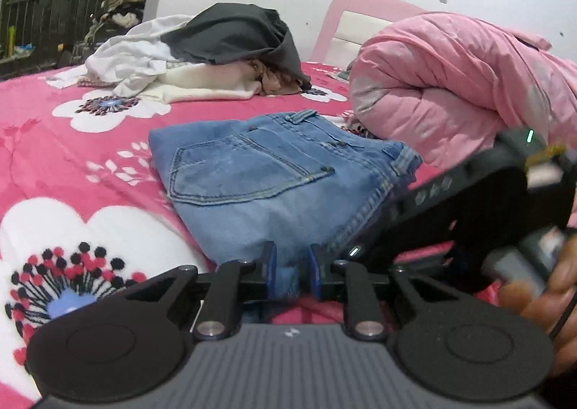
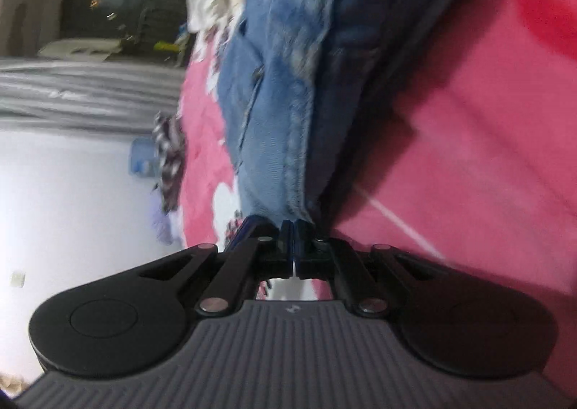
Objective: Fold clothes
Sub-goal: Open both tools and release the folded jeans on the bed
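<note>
both grippers (image 1: 292, 266) (image 2: 292, 241) pinched nearly shut

From my right wrist camera nearly everything smeared: the jeans (image 2: 285, 91) ran up the frame as streaked blue denim, their top cut off by the upper edge, and the clothes beyond them were only pale blotches. My right gripper (image 2: 293, 228) had its pads almost together at the denim's frayed hem, and I could not tell whether they pinched it. In my left wrist camera my left gripper (image 1: 292, 261) covered the near edge of the jeans (image 1: 274, 185), so any grip there was hidden. My right hand (image 1: 541, 293) was blurred and cut by the frame's side. The clothes pile (image 1: 194, 55) hid its lower layers
</note>
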`<state>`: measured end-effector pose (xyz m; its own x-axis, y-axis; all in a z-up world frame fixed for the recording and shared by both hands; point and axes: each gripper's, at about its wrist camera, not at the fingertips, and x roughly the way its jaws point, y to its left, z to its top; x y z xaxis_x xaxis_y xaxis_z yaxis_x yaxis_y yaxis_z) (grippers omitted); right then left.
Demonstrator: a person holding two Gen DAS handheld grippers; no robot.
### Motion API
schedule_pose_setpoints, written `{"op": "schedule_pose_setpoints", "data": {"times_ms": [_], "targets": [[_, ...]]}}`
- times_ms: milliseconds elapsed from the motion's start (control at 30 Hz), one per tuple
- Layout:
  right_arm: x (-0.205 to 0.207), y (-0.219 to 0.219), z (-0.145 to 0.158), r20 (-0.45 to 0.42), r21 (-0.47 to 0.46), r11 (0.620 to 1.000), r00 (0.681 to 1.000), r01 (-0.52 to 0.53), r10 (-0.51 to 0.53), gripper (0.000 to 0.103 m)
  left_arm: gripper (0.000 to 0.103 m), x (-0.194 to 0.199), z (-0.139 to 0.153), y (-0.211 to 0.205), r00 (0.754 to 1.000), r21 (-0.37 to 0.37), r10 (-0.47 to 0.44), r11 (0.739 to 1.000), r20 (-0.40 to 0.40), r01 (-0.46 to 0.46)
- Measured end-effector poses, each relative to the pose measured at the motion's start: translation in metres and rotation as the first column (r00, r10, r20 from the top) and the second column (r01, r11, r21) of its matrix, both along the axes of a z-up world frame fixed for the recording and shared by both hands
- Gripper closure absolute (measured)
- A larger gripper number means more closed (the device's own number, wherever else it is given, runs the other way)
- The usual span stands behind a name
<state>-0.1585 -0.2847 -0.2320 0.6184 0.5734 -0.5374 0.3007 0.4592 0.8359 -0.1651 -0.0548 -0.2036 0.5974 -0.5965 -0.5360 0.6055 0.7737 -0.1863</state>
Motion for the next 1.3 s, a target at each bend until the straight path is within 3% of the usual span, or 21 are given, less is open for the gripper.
{"op": "schedule_pose_setpoints", "data": {"times_ms": [100, 167, 233, 300, 367, 433, 500, 600, 733, 800, 833, 900, 967, 1033, 1067, 1100, 1133, 1233, 1300], "targets": [[-0.008, -0.001, 0.044, 0.070, -0.192, 0.981, 0.997, -0.008, 0.022, 0.097, 0.083, -0.007, -0.001, -0.006, 0.999, 0.036, -0.010, 0.999, 0.041, 0.008], [-0.008, 0.005, 0.081, 0.153, -0.395, 0.919, 0.986, -0.003, 0.069, 0.097, 0.083, -0.009, -0.003, -0.009, 0.998, 0.054, -0.014, 0.998, 0.057, 0.011], [-0.002, 0.013, 0.113, 0.212, -0.620, 0.784, 0.970, 0.039, 0.119, 0.097, 0.083, -0.012, -0.003, -0.011, 0.997, 0.069, -0.018, 0.998, 0.073, 0.013], [0.007, 0.017, 0.120, 0.207, -0.765, 0.640, 0.969, 0.073, 0.138, 0.097, 0.082, -0.014, -0.003, -0.012, 0.996, 0.077, -0.019, 0.997, 0.082, 0.012], [0.024, 0.023, 0.092, 0.062, -0.872, 0.488, 0.984, -0.029, 0.170, 0.096, 0.083, -0.013, -0.004, -0.011, 0.997, 0.074, -0.023, 0.997, 0.073, 0.017], [0.026, 0.026, 0.063, -0.010, -0.913, 0.398, 0.981, -0.089, 0.196, 0.097, 0.084, -0.012, -0.005, -0.012, 0.998, 0.064, -0.036, 0.997, 0.052, 0.033], [0.026, 0.030, 0.066, -0.029, -0.927, 0.359, 0.978, -0.104, 0.208, 0.097, 0.084, -0.012, -0.006, -0.014, 0.997, 0.079, -0.041, 0.996, 0.059, 0.036], [0.029, 0.029, 0.086, -0.014, -0.923, 0.377, 0.983, -0.082, 0.181, 0.097, 0.084, -0.011, -0.008, -0.013, 0.998, 0.074, -0.041, 0.997, 0.046, 0.038], [0.036, 0.030, 0.111, 0.082, -0.932, 0.363, 0.980, 0.012, 0.180, 0.096, 0.084, -0.010, -0.009, -0.012, 0.998, 0.069, -0.047, 0.997, 0.032, 0.044], [0.043, 0.025, 0.100, 0.057, -0.923, 0.384, 0.981, -0.018, 0.183, 0.096, 0.084, -0.009, -0.009, -0.011, 0.999, 0.064, -0.046, 0.997, 0.027, 0.045], [0.049, 0.020, 0.082, -0.002, -0.917, 0.392, 0.983, -0.075, 0.183, 0.096, 0.085, -0.008, -0.009, -0.011, 0.999, 0.060, -0.046, 0.997, 0.019, 0.045], [0.050, 0.015, 0.062, -0.034, -0.921, 0.375, 0.981, -0.105, 0.193, 0.098, 0.088, -0.007, -0.008, -0.011, 0.999, 0.058, -0.049, 0.997, 0.007, 0.049], [0.051, 0.017, 0.069, -0.040, -0.920, 0.376, 0.980, -0.111, 0.193, 0.097, 0.087, -0.006, -0.004, -0.008, 0.998, 0.053, -0.060, 0.997, -0.004, 0.060], [0.052, 0.012, 0.083, -0.007, -0.900, 0.427, 0.982, -0.088, 0.189, 0.095, 0.086, -0.005, 0.008, -0.002, 0.996, 0.031, -0.088, 0.996, -0.022, 0.089], [0.050, 0.008, 0.091, 0.022, -0.884, 0.463, 0.983, -0.067, 0.184, 0.094, 0.080, -0.005, 0.013, 0.001, 0.994, 0.020, -0.103, 0.994, -0.030, 0.103], [0.047, 0.001, 0.098, 0.056, -0.864, 0.502, 0.984, -0.038, 0.170, 0.087, 0.071, -0.004, 0.019, 0.004, 0.992, 0.009, -0.117, 0.993, -0.039, 0.118], [0.047, -0.009, 0.104, 0.088, -0.840, 0.542, 0.984, -0.008, 0.152, 0.073, 0.067, -0.003, 0.026, 0.009, 0.991, -0.007, -0.127, 0.992, -0.039, 0.126], [0.050, -0.048, 0.113, 0.160, -0.742, 0.668, 0.983, 0.059, 0.090, 0.044, 0.038, 0.012, 0.039, 0.024, 0.996, -0.075, -0.066, 0.995, -0.059, 0.062], [0.055, -0.077, 0.107, 0.164, -0.634, 0.771, 0.984, 0.057, 0.063, 0.039, 0.017, 0.025, 0.046, 0.034, 0.997, -0.119, -0.018, 0.993, -0.080, 0.008]]}}
